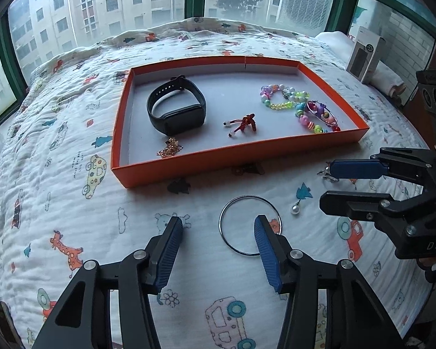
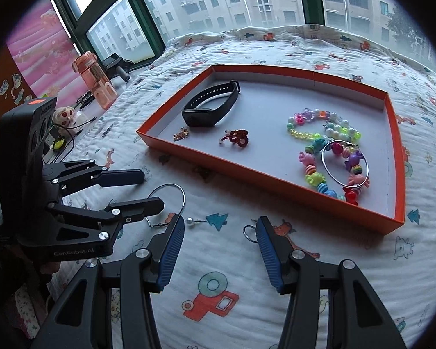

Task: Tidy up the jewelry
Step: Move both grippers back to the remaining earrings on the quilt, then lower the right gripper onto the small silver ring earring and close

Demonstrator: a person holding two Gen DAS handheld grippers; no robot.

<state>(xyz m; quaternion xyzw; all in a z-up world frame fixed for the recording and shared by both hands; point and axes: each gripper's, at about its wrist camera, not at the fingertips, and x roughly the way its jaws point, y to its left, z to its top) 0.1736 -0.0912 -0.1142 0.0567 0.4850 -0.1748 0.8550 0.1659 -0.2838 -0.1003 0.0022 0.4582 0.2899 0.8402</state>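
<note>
Your left gripper (image 1: 218,232) jaws apart over thin hoop (image 1: 250,224), right gripper (image 2: 220,234) apart, perhaps straddling pearl earring (image 2: 191,221), bare quilt (image 2: 319,290) before orange tray (image 2: 247,176) edge.

Left wrist view: looks steeply down along its own tongs (image 1: 218,232) over the printed quilt (image 1: 72,145), toward the windows, close in. Right wrist view: same downward tilt, set just to the right. Both share the orange tray (image 1: 189,163) (image 2: 247,171) and wire hoop (image 1: 226,241) (image 2: 183,195); each sees the other's tongs.
</note>
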